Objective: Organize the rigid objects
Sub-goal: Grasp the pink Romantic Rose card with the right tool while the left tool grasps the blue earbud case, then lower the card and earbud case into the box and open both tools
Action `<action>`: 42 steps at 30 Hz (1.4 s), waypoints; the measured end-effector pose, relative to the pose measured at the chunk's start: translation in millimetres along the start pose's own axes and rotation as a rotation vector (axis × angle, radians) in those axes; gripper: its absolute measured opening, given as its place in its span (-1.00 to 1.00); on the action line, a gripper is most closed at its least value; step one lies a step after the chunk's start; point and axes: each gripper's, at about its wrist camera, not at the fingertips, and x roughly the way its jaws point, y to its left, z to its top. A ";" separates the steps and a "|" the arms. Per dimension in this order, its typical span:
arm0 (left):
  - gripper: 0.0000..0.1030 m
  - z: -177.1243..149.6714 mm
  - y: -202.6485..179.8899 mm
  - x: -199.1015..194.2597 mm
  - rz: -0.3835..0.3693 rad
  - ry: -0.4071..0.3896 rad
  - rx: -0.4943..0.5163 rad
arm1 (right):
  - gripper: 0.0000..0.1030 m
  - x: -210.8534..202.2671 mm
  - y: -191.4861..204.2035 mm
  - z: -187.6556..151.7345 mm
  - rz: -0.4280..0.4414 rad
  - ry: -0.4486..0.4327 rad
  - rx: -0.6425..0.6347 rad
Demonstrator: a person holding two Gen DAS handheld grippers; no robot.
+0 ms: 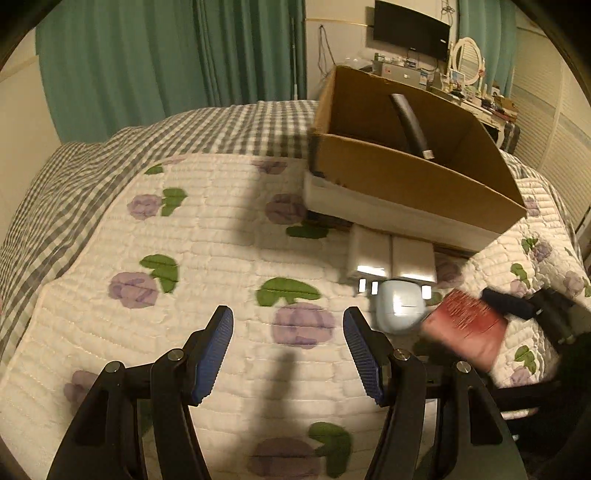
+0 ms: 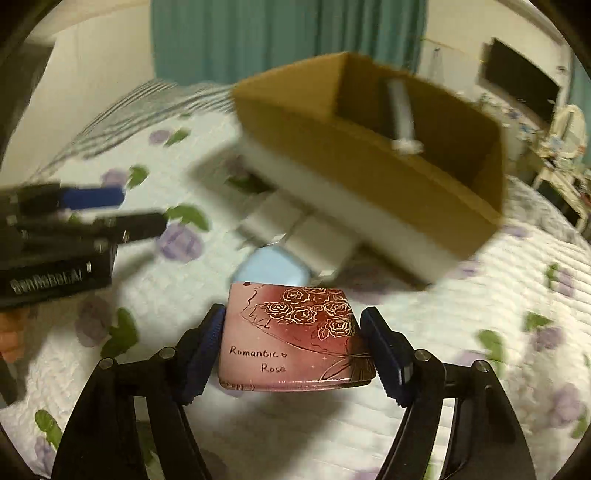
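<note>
My right gripper (image 2: 294, 314) is shut on a pink-red box (image 2: 295, 339) printed "Romantic Rose", held by its two sides just above the quilt. The same box (image 1: 465, 325) shows blurred at the right of the left wrist view. Just beyond it lie a light blue case (image 2: 269, 266) and two white adapters (image 1: 391, 258). Behind them stands an open cardboard box (image 1: 406, 177) with a dark tube (image 1: 410, 125) leaning inside. My left gripper (image 1: 288, 314) hovers open over the quilt with nothing between its fingers, left of the case.
Everything lies on a bed with a white floral quilt (image 1: 207, 236) over a grey gingham sheet (image 1: 74, 177). Teal curtains (image 1: 147, 55) hang behind. A wall screen (image 1: 410, 29) and a cluttered dresser with a mirror (image 1: 469, 59) stand at the back right.
</note>
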 end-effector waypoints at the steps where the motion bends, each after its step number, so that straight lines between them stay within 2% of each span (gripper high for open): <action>1: 0.26 0.5 -7.0 0.5 -0.011 -0.001 0.011 | 0.42 -6.3 -9.4 0.8 -0.020 -0.011 0.026; 9: 0.26 -1.4 -56.7 20.7 -0.063 0.025 0.090 | 0.41 -14.6 -51.3 1.2 -0.072 -0.004 0.158; 14: 0.26 -3.0 -74.0 47.1 -0.094 0.073 0.093 | 0.40 -10.6 -55.1 2.9 -0.075 0.010 0.174; 16: 0.25 -3.3 -76.4 57.2 -0.128 0.095 0.092 | 0.40 -9.1 -57.4 3.0 -0.066 0.019 0.181; 21: 0.21 -3.9 -83.5 65.8 -0.140 0.099 0.121 | 0.40 -1.3 -56.6 2.8 -0.072 0.038 0.177; 23: -0.02 -4.0 -83.3 67.1 -0.142 0.101 0.121 | 0.40 -0.6 -56.0 3.2 -0.076 0.040 0.175; 24: -0.01 -4.0 -82.7 66.7 -0.145 0.102 0.119 | 0.40 -0.6 -55.9 3.2 -0.077 0.040 0.174; 32: -0.01 -11.9 -71.7 43.3 -0.165 0.107 0.096 | 0.40 -11.8 -45.8 6.2 -0.105 0.023 0.145; 38: -0.01 -9.6 -59.1 4.9 -0.149 0.045 0.065 | 0.40 -43.3 -40.6 12.2 -0.096 -0.032 0.147; 42: -0.01 3.5 -52.1 -24.8 -0.158 -0.011 0.052 | 0.40 -71.4 -44.2 23.6 -0.075 -0.086 0.162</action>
